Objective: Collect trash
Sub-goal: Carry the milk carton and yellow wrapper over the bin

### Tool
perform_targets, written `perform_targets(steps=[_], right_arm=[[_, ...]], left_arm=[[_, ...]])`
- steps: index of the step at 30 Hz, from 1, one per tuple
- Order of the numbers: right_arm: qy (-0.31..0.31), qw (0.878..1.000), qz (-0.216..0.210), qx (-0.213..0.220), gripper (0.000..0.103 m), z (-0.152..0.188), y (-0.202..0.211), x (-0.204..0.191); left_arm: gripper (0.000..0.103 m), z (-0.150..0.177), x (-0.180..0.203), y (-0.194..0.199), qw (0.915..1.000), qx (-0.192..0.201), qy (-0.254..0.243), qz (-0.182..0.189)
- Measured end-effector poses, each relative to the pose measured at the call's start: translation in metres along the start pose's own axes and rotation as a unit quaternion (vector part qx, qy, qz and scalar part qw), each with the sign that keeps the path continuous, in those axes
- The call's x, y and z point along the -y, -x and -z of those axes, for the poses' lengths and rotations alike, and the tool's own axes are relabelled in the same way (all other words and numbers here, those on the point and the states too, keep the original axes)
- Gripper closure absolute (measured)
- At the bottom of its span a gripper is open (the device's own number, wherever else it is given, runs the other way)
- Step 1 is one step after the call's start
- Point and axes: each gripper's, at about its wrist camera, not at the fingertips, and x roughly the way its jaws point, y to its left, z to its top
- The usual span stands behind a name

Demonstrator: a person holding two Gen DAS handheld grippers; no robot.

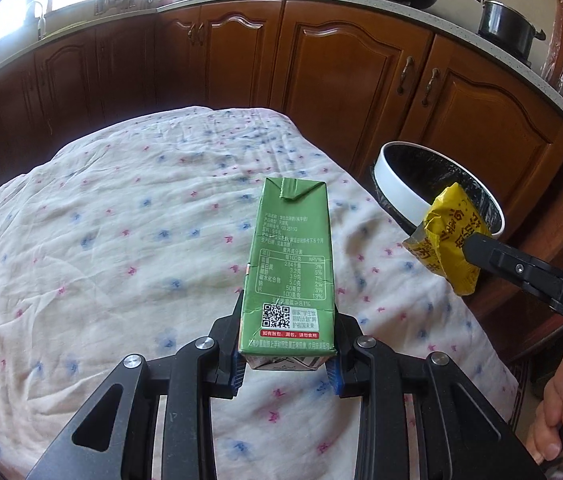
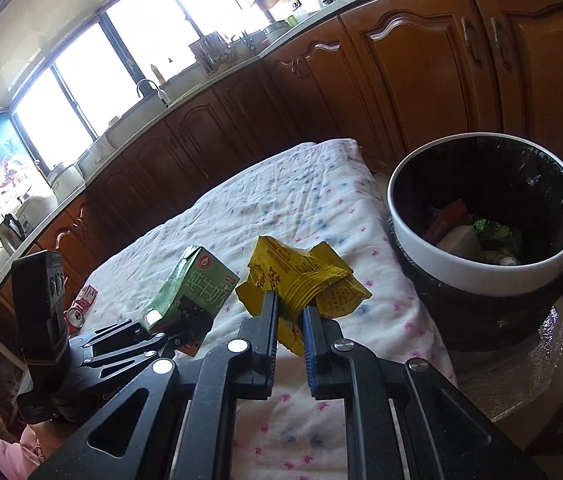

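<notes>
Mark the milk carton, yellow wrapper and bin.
milk carton (image 1: 287, 264), left wrist view, printed green face
yellow wrapper (image 2: 301, 280), right wrist view, crumpled middle
bin (image 2: 477, 280), right wrist view, white rim

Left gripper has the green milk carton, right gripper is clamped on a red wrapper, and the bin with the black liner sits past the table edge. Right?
Not quite: the wrapper in the right gripper is yellow, not red, as the right wrist view shows. The rest holds: the left gripper grips the green milk carton, and the bin with the black liner sits past the table edge.
</notes>
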Motion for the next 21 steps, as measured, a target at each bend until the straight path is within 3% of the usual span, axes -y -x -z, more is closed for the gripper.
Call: perform_targets(steps=[21], right_arm=[[-0.026, 0.997, 0.051, 0.053, 0.092, -0.037, 0.047, 0.07]], left_arm=[[0.073, -0.062, 0.074, -0.026, 0.9961, -0.001, -0.072, 0.052]])
